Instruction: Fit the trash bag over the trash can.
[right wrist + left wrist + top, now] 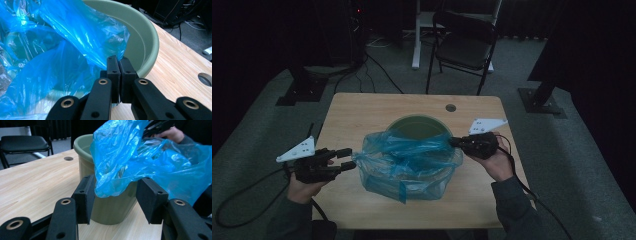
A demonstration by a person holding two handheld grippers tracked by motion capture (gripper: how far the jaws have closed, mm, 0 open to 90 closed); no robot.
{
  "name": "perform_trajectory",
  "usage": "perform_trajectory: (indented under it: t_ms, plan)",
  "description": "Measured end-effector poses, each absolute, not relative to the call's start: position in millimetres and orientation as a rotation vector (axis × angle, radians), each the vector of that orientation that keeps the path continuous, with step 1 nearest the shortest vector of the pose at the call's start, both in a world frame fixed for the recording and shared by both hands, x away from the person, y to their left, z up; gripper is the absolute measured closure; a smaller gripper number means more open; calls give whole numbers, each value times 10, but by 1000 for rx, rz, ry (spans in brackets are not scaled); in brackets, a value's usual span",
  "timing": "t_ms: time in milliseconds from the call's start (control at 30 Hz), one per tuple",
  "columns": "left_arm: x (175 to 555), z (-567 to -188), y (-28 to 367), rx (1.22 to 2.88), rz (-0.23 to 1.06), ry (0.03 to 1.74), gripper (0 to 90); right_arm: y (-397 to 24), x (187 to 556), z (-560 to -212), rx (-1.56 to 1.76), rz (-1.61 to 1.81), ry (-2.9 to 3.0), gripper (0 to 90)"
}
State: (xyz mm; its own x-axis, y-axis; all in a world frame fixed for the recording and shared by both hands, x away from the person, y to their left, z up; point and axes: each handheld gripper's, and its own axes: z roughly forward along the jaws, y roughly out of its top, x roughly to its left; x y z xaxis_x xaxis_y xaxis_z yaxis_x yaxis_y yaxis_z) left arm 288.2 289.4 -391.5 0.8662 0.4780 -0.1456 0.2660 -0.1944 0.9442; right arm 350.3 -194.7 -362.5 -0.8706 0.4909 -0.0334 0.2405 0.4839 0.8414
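Bin-lining: my right gripper (119,75) pinched blue bag (407,165) at bin (419,125) rim; left gripper (115,200), jaws apart beside bin, needed a deep bite on the slack edge

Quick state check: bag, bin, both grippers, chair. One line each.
blue plastic bag: partly draped over the bin, crumpled, rim not fully fitted
green bin: upright on the table, far rim uncovered
left gripper: open, bag edge between the jaws, pads not pressing
right gripper: shut on the bag's edge
folding chair: unfolded, empty
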Motion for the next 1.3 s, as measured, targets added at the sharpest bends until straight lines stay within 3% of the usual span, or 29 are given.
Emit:
perform_trajectory:
  t_ms: [633, 1000, 1300]
  plan:
    - [2886, -3846, 3049, 1720, 213, 582, 499, -1927, 3507, -3642, 617, 1336, 2468, 886]
    - [3066, -3718, 2731, 1739, 272, 581, 490, -1927, 3506, -3583, 612, 1324, 2468, 886]
    - [3130, -3732, 2450, 1811, 308, 564, 414, -1915, 3518, -3590, 616, 1322, 2463, 887]
